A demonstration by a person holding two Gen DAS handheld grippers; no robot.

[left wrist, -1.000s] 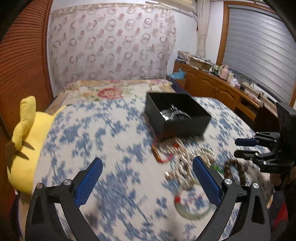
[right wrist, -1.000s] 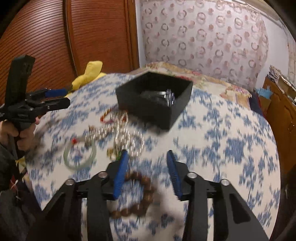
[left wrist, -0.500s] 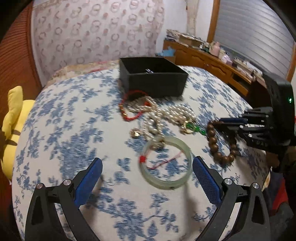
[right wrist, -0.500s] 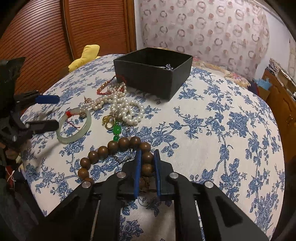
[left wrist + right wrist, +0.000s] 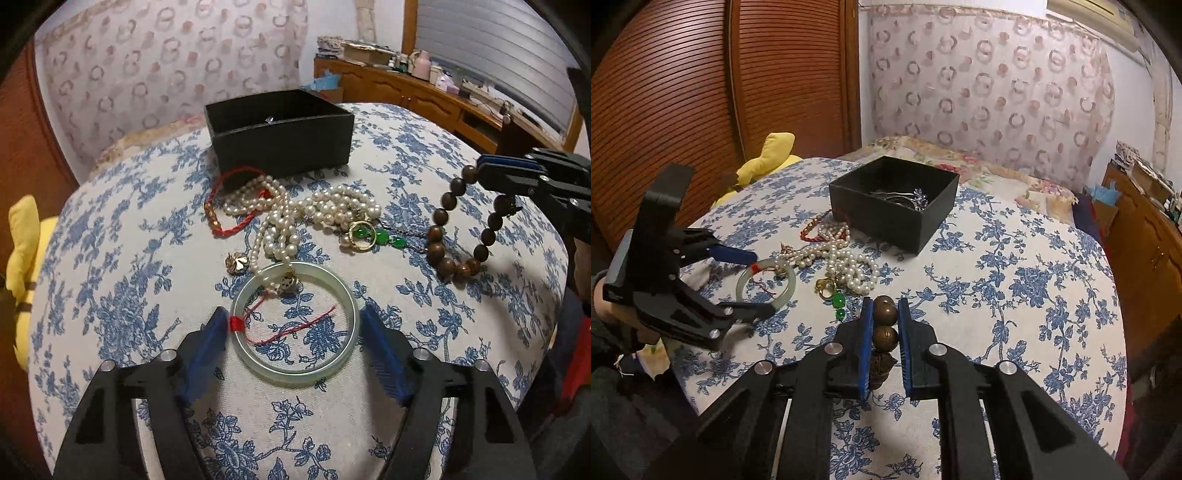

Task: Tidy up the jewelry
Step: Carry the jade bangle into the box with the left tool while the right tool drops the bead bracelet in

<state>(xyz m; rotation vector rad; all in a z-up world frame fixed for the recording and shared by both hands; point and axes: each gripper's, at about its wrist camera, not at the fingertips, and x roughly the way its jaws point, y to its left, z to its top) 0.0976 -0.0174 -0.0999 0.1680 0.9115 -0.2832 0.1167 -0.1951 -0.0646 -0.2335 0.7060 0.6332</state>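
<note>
Left gripper (image 5: 291,332): spread wide, one blue pad on each side of the jade bangle (image 5: 295,325), which lay flat on the floral bedspread (image 5: 110,258).
Right gripper (image 5: 884,332): pinched on the wooden bead bracelet (image 5: 461,229), whose loop hung from it, the lowest beads near the cloth.
Pearl strands (image 5: 295,214): heaped between bangle and black box (image 5: 280,136).
Green pendant (image 5: 373,234): just beside the pearls.

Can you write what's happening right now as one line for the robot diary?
right gripper: shut on wooden bead bracelet, partly lifted | left gripper: open, straddling jade bangle | black box: open, behind pearls
</note>
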